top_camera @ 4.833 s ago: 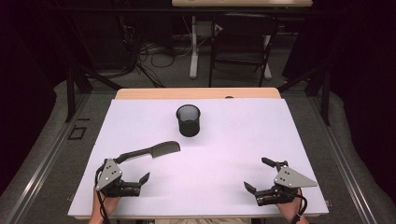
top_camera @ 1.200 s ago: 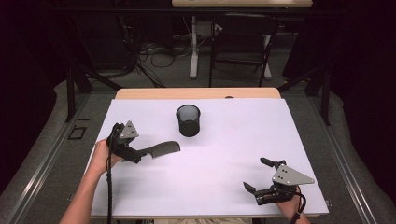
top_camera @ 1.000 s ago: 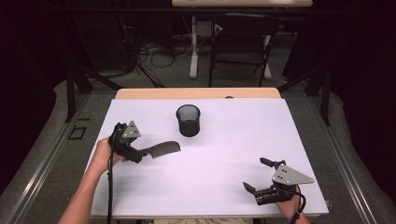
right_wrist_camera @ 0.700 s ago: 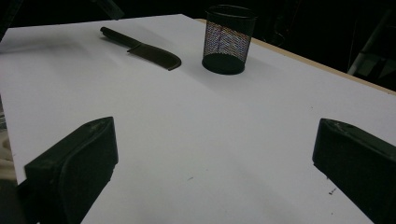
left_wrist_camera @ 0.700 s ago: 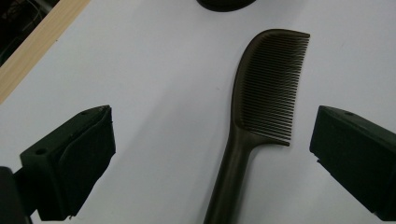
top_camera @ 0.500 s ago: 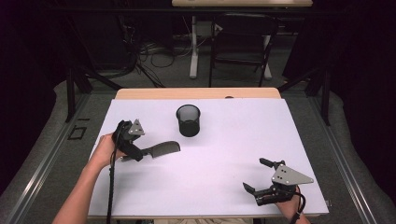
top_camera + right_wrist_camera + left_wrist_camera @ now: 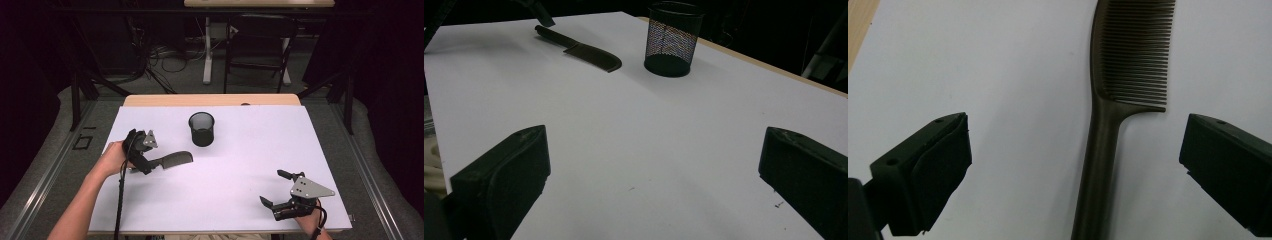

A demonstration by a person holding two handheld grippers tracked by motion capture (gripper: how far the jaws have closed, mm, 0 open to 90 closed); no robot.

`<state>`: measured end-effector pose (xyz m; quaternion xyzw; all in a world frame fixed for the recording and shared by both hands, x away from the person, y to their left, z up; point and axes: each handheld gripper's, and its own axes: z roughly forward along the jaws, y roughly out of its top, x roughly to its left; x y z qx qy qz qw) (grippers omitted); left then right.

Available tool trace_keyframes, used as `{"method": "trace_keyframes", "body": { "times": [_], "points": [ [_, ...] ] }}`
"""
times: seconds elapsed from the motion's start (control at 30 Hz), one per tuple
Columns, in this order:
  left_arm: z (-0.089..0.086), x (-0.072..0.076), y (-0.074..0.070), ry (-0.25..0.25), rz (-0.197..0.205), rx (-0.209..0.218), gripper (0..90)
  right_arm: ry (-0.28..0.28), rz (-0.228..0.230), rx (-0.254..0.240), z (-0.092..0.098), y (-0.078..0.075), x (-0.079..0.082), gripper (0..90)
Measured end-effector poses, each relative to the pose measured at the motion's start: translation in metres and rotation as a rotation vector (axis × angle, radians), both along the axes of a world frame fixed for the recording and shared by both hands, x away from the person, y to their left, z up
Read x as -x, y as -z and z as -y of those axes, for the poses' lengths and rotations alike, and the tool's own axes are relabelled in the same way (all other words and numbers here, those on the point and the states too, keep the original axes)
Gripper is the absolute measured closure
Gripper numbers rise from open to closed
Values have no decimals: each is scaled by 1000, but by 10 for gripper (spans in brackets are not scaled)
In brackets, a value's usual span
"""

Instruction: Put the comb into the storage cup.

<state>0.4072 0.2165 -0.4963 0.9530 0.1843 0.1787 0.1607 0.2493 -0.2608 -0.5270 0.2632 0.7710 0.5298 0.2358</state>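
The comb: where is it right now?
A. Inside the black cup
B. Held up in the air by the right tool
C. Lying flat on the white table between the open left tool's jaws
C: the comb lies flat on the table, its handle between the left tool's wide-open jaws.

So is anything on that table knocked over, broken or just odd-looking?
Nothing stands out. The comb lies flat on the white table cover, whole as far as I can see, between the open left tongs. The mesh cup stands upright. The right tongs are open near the front edge.
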Motion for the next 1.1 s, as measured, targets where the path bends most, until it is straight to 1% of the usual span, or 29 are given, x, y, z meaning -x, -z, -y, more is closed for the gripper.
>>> {"method": "trace_keyframes", "body": {
  "times": [0.17, 0.2, 0.27, 0.3, 0.4, 0.47, 0.53, 0.67, 0.7, 0.73, 0.77, 0.8, 0.83, 0.87, 0.9, 0.93, 0.97, 1.0, 1.07, 1.1],
  "points": [
    [0, -4, -3, 3, -15, -11, 10, -2, -4, 3, 0, 0, 0, 0],
    [2, -6, -4, 3, -19, -33, 10, -2, -4, 3, 0, 0, 0, 0],
    [5, -6, -4, 15, -30, -49, 23, -2, -4, 4, 0, 0, 0, 0],
    [8, -7, -4, 22, -34, -63, 46, -2, -4, 4, 0, 0, 0, 0],
    [9, -8, -3, 28, -42, -70, 100, -4, -1, 2, 0, 0, 0, 0],
    [10, -10, -1, 41, -55, -83, 156, -4, -1, 2, 1, 0, 0, 0],
    [11, -11, 0, 44, -67, -89, 185, -3, -3, 0, 1, 0, 0, 0],
    [11, -12, 2, 52, -90, -102, 281, -5, -6, 5, 0, 0, 0, 0],
    [12, -13, 4, 53, -106, -123, 310, -4, -5, 5, 0, 0, 0, 0],
    [12, -13, 4, 53, -106, -123, 334, -4, -5, 5, 0, 0, 0, 0],
    [14, -15, 5, 64, -126, -156, 359, -4, -7, 6, 0, 0, 0, 0],
    [14, -15, 5, 64, -126, -156, 385, -4, -7, 6, 0, 0, 0, 0],
    [16, -15, 6, 66, -133, -165, 385, -4, -7, 6, 0, 0, 0, 0],
    [16, -16, 6, 76, -141, -175, 407, -3, -6, 6, 0, 0, 0, 0],
    [17, -17, 7, 76, -156, -172, 428, -4, -6, 6, 0, 0, 0, 0],
    [19, -18, 9, 89, -178, -196, 464, -4, -5, 5, 0, 0, 0, 0],
    [19, -18, 9, 89, -178, -196, 480, -4, -5, 5, 0, 0, 0, 0],
    [20, -20, 11, 95, -191, -209, 507, -4, -9, 5, 0, 0, 0, 0],
    [21, -20, 11, 96, -194, -218, 544, -4, -9, 6, 0, 0, 0, 0],
    [22, -21, 12, 101, -198, -224, 544, -4, -9, 6, 0, 0, 0, 0]
  ]
}}
